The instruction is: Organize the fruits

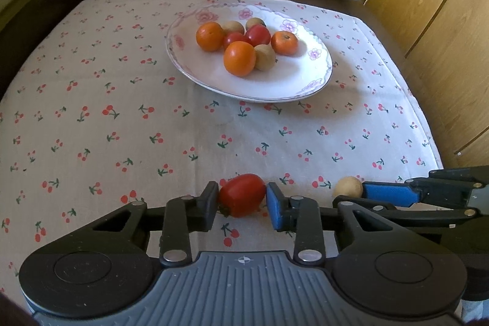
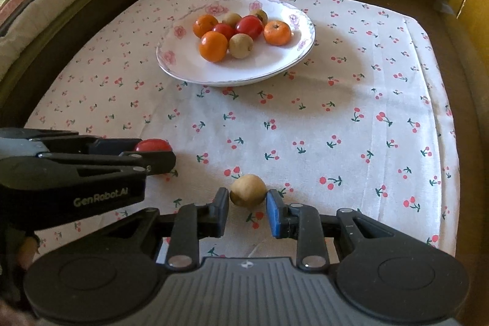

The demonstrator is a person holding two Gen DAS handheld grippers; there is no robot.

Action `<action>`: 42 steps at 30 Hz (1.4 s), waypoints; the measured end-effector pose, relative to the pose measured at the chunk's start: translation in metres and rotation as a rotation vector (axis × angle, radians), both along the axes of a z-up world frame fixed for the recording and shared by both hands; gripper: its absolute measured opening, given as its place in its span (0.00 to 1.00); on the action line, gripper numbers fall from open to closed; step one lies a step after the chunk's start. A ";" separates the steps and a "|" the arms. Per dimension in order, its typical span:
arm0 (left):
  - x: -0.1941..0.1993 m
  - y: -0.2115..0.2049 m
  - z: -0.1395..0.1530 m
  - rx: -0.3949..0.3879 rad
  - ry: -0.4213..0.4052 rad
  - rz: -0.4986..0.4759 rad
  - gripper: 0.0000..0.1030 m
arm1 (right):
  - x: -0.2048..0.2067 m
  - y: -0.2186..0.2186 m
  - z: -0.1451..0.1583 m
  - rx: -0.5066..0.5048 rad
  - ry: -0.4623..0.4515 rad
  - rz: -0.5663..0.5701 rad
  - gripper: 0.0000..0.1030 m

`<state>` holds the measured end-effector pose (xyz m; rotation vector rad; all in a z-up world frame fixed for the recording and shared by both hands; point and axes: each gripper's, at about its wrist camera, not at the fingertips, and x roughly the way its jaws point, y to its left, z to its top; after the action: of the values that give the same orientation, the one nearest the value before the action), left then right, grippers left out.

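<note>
Sitting between left tongs (image 1: 241,200), pads touching: tomato (image 1: 241,199).

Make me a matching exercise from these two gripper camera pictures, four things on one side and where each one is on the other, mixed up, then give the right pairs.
Things:
1. red tomato
2. tan round fruit
3. three oranges
4. white flowered plate

Places:
A. piled with other fruit on the plate
B. between the pads of the left hand-held gripper
C. on the cherry-print cloth, toward the far side
D. between the pads of the right hand-held gripper

Pairs: 1-B, 2-D, 3-A, 4-C
</note>
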<state>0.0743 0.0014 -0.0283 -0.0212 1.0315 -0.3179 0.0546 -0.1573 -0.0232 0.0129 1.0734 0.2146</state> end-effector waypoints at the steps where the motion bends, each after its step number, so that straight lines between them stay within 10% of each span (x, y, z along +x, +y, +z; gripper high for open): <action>1: 0.000 -0.001 0.000 0.000 -0.001 -0.002 0.41 | 0.000 0.000 0.000 0.001 -0.001 -0.002 0.27; 42: 0.001 -0.001 0.024 -0.062 -0.049 0.003 0.39 | 0.012 -0.009 0.017 0.055 -0.056 -0.038 0.27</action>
<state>0.0753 0.0004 -0.0044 -0.0707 0.9724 -0.3464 0.0664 -0.1664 -0.0058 0.0761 1.0100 0.2094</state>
